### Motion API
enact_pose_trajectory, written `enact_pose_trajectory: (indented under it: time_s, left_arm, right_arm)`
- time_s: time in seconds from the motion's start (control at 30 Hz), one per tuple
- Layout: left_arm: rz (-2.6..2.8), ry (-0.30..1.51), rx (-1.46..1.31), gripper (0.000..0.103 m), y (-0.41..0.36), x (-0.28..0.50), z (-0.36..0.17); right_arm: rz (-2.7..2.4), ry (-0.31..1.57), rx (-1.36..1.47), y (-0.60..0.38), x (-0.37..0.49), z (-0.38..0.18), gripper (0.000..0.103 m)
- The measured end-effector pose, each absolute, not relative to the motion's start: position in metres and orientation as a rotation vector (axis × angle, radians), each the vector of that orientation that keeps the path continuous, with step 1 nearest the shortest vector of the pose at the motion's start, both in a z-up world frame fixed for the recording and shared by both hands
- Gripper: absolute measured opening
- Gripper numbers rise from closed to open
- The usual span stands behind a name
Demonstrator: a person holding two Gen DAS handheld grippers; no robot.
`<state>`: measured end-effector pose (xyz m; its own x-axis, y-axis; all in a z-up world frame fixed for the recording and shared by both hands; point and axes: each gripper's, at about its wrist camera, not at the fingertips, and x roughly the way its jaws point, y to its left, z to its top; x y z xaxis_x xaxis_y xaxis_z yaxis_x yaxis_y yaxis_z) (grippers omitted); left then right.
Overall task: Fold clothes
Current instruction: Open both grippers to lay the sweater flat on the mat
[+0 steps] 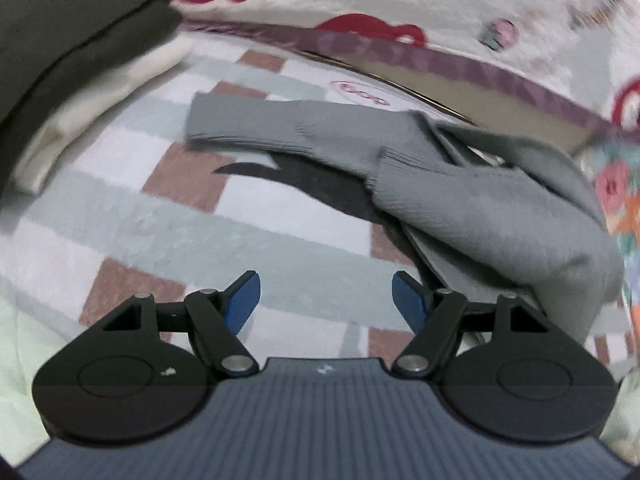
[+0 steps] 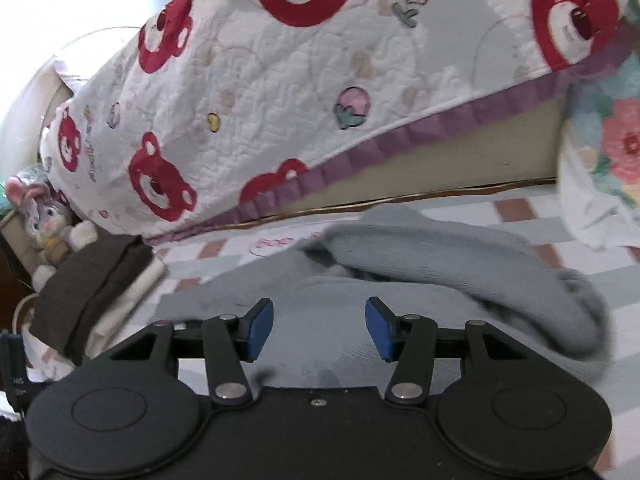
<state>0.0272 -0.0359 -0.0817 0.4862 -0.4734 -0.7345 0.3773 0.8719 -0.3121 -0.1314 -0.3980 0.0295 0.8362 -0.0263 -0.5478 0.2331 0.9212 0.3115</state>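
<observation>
The grey knit garment lies rumpled on the checked blanket, one sleeve stretched out, so folding looks barely begun. The right gripper hovers over it, jaws apart and empty; the left gripper is likewise spread, just beside it. Next comes pinching an edge. Folded clothes and a bear-print quilt crowd nearby.

Grey sweater; checked blanket; red-bear quilt.
</observation>
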Motion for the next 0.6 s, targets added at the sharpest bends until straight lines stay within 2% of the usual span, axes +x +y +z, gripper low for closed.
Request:
enact_pose_trajectory:
  time_s: [0.4, 0.6]
  left_arm:
    - [-0.599, 0.905, -0.150, 0.072, -0.035, 0.022, -0.073]
    - [-0.592, 0.915, -0.245, 0.072, -0.022, 0.026, -0.069]
  right_arm:
    - [-0.169, 0.640, 0.274, -0.380, -0.142, 0.081, 0.056]
    - [-0.110, 0.686, 0.106, -0.323, -0.131, 0.087, 0.056]
